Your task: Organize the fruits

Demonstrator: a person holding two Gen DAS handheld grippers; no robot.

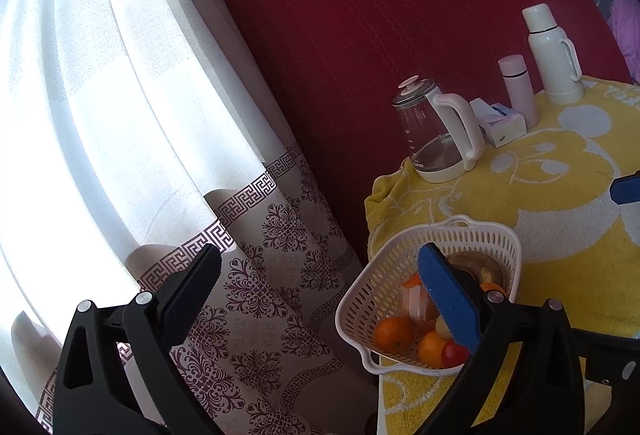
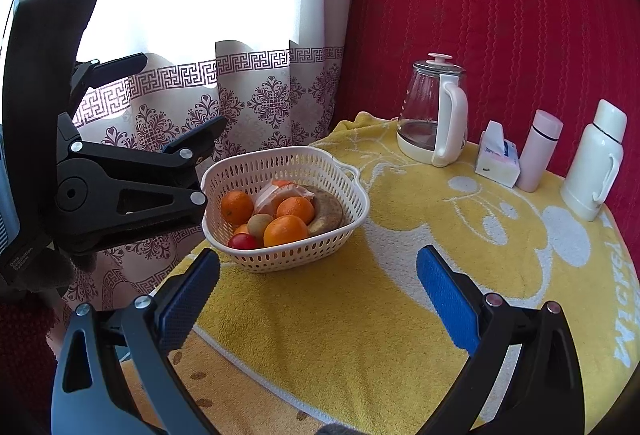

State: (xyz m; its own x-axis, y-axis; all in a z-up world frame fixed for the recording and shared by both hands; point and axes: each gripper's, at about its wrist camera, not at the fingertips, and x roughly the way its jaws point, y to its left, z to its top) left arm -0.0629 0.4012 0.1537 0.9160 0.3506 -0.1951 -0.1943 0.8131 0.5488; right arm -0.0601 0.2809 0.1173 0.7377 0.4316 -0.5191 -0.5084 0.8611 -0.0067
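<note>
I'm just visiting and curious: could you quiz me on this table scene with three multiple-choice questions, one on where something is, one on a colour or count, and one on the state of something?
1. Where does the tissue pack stand?
A. inside the basket
B. between the glass kettle and the pink flask
C. on the floor

2. What colour is the towel that covers the table?
A. yellow
B. green
C. black

3. How is the right gripper now?
A. shut on an orange
B. shut on the basket rim
C. open and holding nothing

Answers:
1. B: the pack sits with the glass kettle on one side and the pink flask on the other.
2. A: yellow pile with white figures.
3. C: its blue pads stand wide apart over bare towel, short of the basket.
</note>
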